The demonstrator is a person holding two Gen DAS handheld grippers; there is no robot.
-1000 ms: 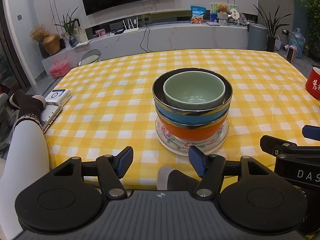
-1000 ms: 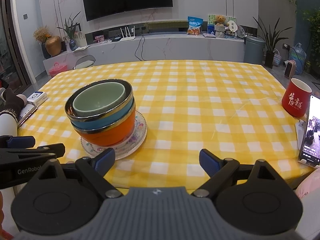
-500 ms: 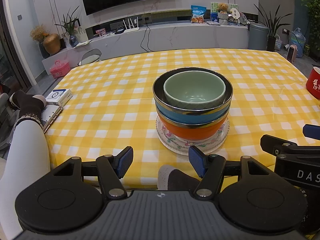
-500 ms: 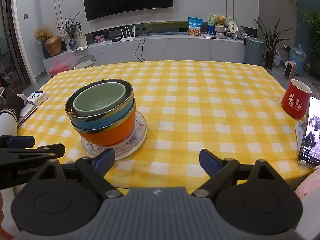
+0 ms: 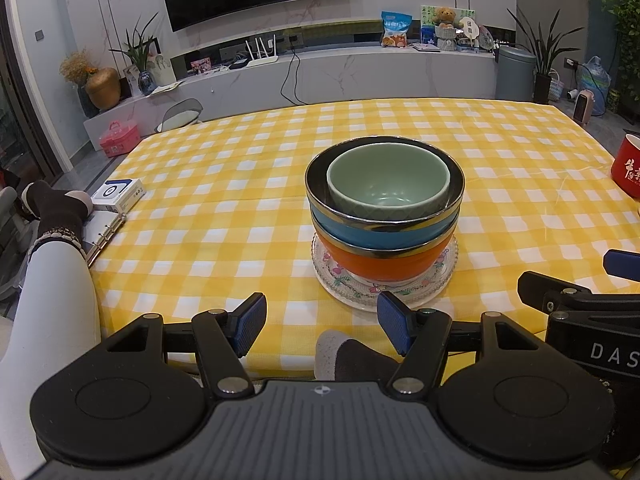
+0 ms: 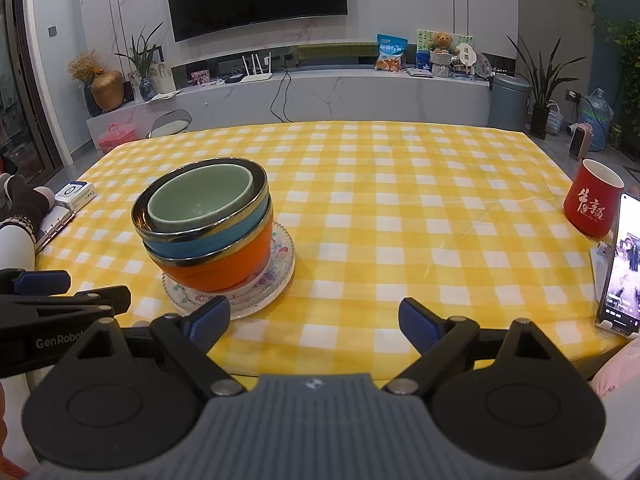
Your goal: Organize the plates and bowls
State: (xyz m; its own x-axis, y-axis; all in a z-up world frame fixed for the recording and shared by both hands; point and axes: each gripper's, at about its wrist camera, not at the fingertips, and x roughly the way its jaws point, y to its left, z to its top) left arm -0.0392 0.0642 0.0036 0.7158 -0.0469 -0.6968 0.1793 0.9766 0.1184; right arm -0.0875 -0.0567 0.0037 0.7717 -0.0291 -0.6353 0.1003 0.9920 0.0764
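Observation:
A stack stands on the yellow checked table: a pale green bowl (image 5: 387, 180) nested in a blue bowl (image 5: 384, 233), in an orange bowl (image 5: 384, 264), all on a clear floral glass plate (image 5: 436, 284). The stack also shows in the right wrist view: green bowl (image 6: 200, 200), blue bowl (image 6: 208, 244), orange bowl (image 6: 224, 270), plate (image 6: 276, 276). My left gripper (image 5: 322, 326) is open and empty, at the table's near edge just short of the plate. My right gripper (image 6: 314, 322) is open and empty, to the right of the stack.
A red mug (image 6: 594, 202) and a propped phone (image 6: 620, 264) stand at the table's right edge. A small white box (image 5: 118, 194) and a ring binder (image 5: 102, 230) lie at the left edge. A person's legs (image 5: 52, 280) are at the left.

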